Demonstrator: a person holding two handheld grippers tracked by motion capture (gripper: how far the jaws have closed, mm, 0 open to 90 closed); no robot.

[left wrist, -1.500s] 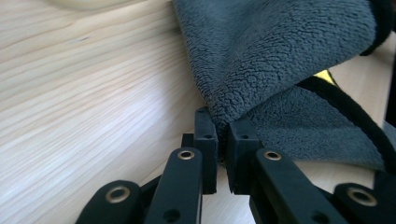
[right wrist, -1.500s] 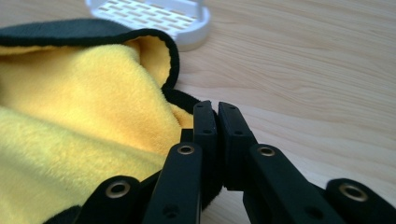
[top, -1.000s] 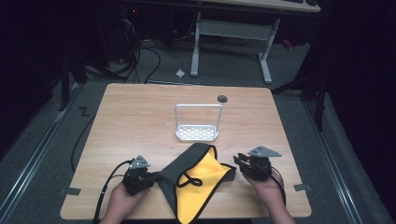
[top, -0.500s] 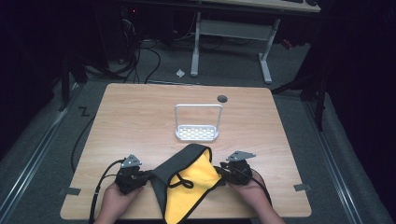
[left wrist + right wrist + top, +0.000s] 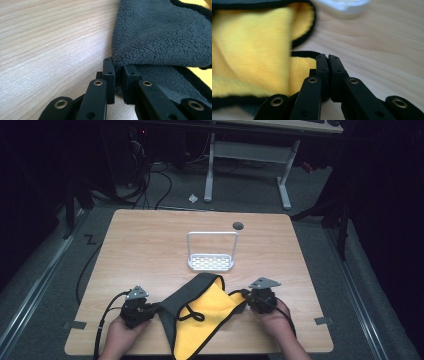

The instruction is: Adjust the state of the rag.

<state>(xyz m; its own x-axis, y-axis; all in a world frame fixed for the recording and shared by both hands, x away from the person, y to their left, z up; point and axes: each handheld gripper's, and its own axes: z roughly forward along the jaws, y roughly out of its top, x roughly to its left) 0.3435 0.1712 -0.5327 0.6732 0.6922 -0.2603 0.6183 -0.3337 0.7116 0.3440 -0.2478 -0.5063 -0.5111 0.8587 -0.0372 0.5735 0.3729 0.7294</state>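
A cloth [image 5: 205,312], yellow on one face, grey on the other and hemmed in black, lies folded at the table's near edge between my two grippers. My left gripper [image 5: 157,309] is shut on the cloth's grey left edge; in the left gripper view the grey pile [image 5: 162,37] runs down between the jaw tips of the left gripper [image 5: 118,67]. My right gripper [image 5: 245,296] has just been closing. In its own view the right gripper [image 5: 327,58] is shut. The black hem of the cloth [image 5: 249,50] runs into its tips.
A small white wire rack [image 5: 212,262] stands mid-table beyond the cloth, and its base [image 5: 342,7] shows blurred in the right gripper view. A dark round hole [image 5: 238,225] sits near the table's far edge. A desk frame and cables lie on the floor behind.
The right gripper moved in towards the cloth's right corner, then shifted slightly right, and its jaws came together. The cloth now lies drawn out flatter between the grippers. The left gripper barely moved.
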